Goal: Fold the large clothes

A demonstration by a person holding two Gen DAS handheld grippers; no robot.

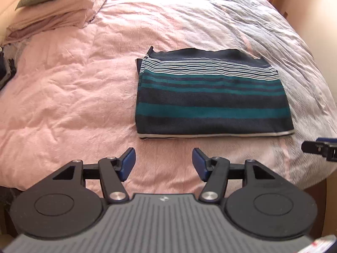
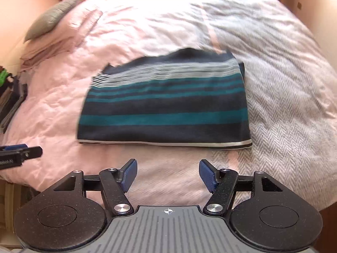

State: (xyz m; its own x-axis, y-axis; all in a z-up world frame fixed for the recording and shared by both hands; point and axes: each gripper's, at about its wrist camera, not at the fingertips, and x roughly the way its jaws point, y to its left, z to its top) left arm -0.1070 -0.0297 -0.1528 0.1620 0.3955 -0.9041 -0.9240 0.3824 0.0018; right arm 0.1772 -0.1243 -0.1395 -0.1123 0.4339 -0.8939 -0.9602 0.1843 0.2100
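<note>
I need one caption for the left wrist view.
Open left gripper faces a folded navy-and-teal striped garment on a pink quilted bed cover.

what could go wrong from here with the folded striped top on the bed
Judging from this moment alone:
1. Both the left gripper and right gripper are open, short of the striped garment; a shallow pinch at its near white-trimmed edge may catch only the top layer and undo the fold.
2. The pink duvet beneath is soft and wrinkled, so fingers could grab bedding too.
</note>
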